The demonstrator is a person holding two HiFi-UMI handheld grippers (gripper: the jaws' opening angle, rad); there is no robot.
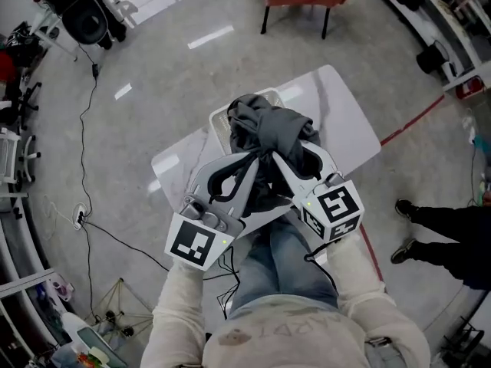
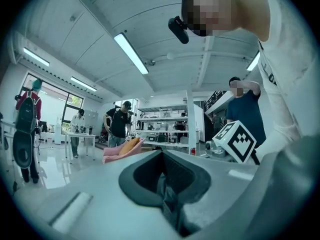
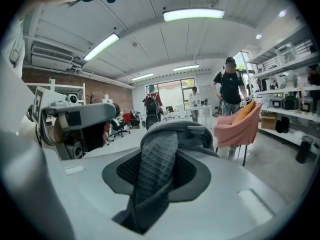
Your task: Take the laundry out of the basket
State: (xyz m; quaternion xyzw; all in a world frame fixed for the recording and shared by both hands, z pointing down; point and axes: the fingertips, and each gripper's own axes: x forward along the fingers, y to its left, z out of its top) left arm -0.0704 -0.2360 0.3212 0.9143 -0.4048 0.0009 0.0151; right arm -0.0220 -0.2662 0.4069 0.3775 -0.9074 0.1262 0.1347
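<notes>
- Dark grey knit cloth, the garment, sits bunched in a lump just beyond the tips of both pairs of fingers. It hangs above the white basket, whose rim shows past the fingertips and below them.
- The left gripper has its fingers closed on a thin fold of that cloth, which is wedged deep between the pads.
- The right gripper has its fingers clamped on a thicker, waffle-textured band. The band runs between the pads and spills over the tips.
- The two pairs of fingers meet almost tip to tip in a V. This is probably to share the weight and keep the loose ends gathered rather than dangling.
- The basket stands on a white tabletop beneath the fingers. The garment covers the basket's opening, so I cannot tell whether more laundry lies inside.
- The garment looks mostly free of the basket. The next move would likely carry it sideways to bare tabletop to the right of the fingers.
- A trailing edge below the fingers could snag the rim and drag the light basket along.
</notes>
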